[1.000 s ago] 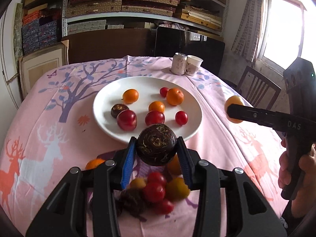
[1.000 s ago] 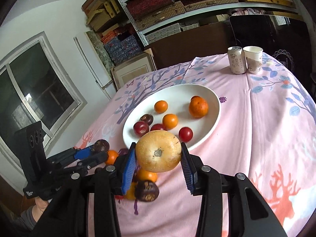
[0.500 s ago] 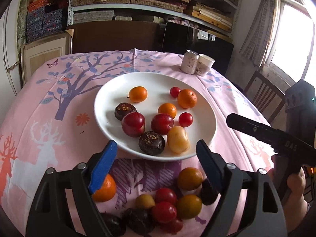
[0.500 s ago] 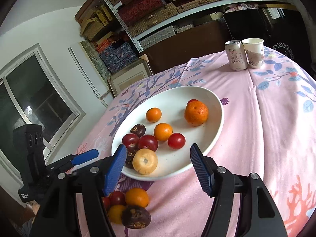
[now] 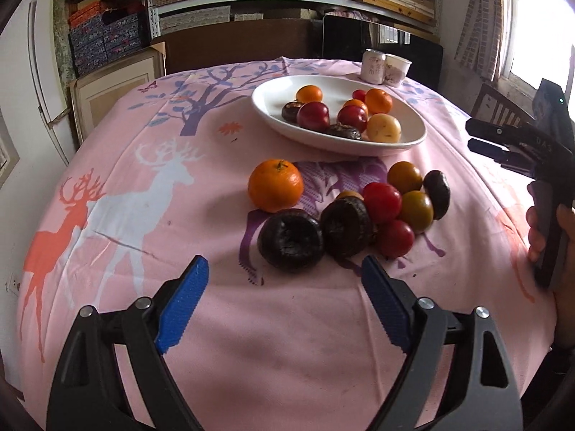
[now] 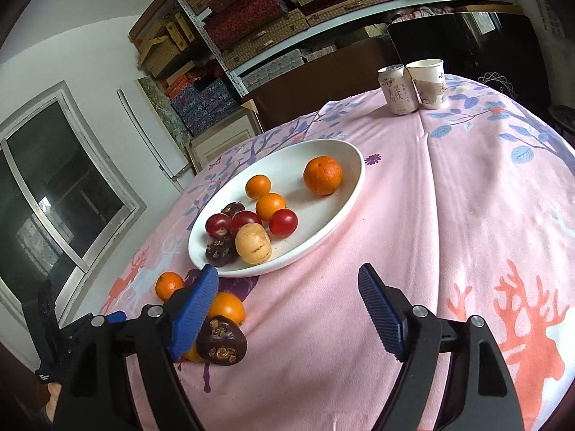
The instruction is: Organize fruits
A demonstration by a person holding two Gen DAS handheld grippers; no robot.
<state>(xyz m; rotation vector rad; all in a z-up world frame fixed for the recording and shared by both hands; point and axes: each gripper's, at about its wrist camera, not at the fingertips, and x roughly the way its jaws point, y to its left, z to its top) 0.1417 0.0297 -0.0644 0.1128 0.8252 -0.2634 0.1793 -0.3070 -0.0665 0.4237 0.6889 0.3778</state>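
Note:
A white plate [image 5: 413, 140] [image 6: 355, 179] holds several fruits: mandarins, red plums and dark brown ones. At its near edge lie a pale yellow fruit [image 5: 383, 128] [image 6: 252, 244] and a dark fruit [image 5: 343, 131] [image 6: 219, 251]. In front of the plate a loose pile rests on the pink cloth: a mandarin [image 5: 275, 185], two dark fruits [image 5: 291, 240], red plums [image 5: 381, 197] and yellow-green ones. My left gripper [image 5: 284, 269] is open and empty just short of the nearest dark fruit. My right gripper [image 6: 287, 273] is opening, with nothing between its jaws, just in front of the plate's near rim.
A drink can [image 6: 397, 89] and a paper cup [image 6: 429, 82] stand at the far side of the round table. A wooden chair [image 5: 496, 104] is at the right. Shelves of boxes fill the back wall. A hand [image 5: 539, 237] holds the right gripper's handle.
Both grippers opened and let go: the dark fruit and the pale yellow fruit now lie on the plate. The left gripper drew back and down to the loose pile; the right one sank.

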